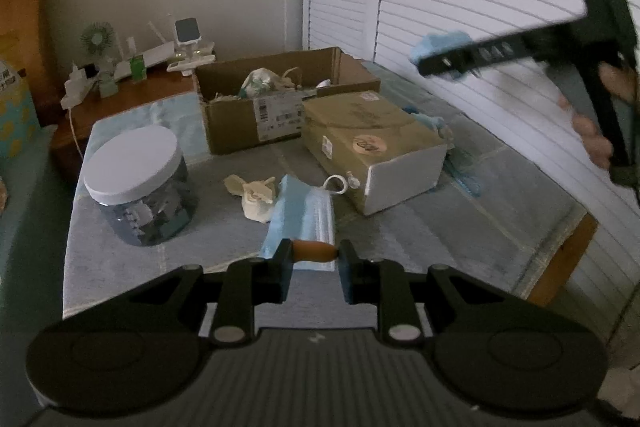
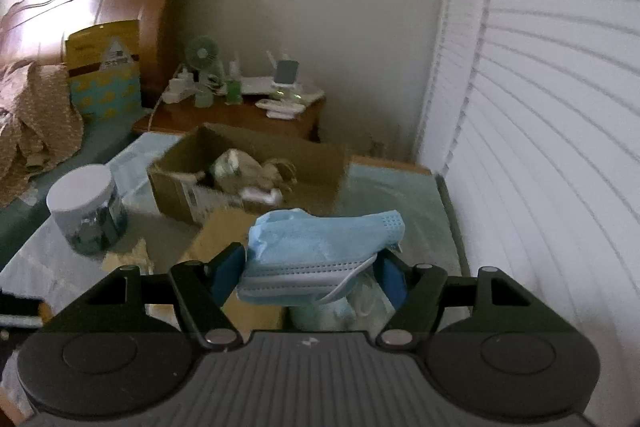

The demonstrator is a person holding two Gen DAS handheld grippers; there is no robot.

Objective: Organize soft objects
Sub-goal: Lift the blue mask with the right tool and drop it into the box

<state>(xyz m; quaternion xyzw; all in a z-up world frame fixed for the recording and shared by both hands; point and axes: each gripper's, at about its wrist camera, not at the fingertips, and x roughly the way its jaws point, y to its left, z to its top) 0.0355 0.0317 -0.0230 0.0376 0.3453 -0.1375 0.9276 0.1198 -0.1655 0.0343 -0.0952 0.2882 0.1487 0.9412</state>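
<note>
My left gripper (image 1: 316, 251) is shut on a small orange-brown piece (image 1: 314, 250) just above the near end of a stack of blue face masks (image 1: 306, 211) on the cloth-covered table (image 1: 440, 227). A crumpled cream cloth (image 1: 254, 197) lies beside that stack. My right gripper (image 2: 310, 273) is shut on a second bundle of blue masks (image 2: 320, 247) and holds it in the air over the closed brown box (image 2: 232, 239). From the left wrist view, the right gripper (image 1: 430, 61) is high at the right with blue mask (image 1: 440, 43) showing behind its finger.
An open cardboard box (image 1: 280, 95) with soft items stands at the back, a closed brown box (image 1: 372, 147) in front of it. A white-lidded jar (image 1: 136, 179) sits at the left. A cluttered nightstand (image 2: 240, 115) and louvered doors (image 2: 540, 147) border the table.
</note>
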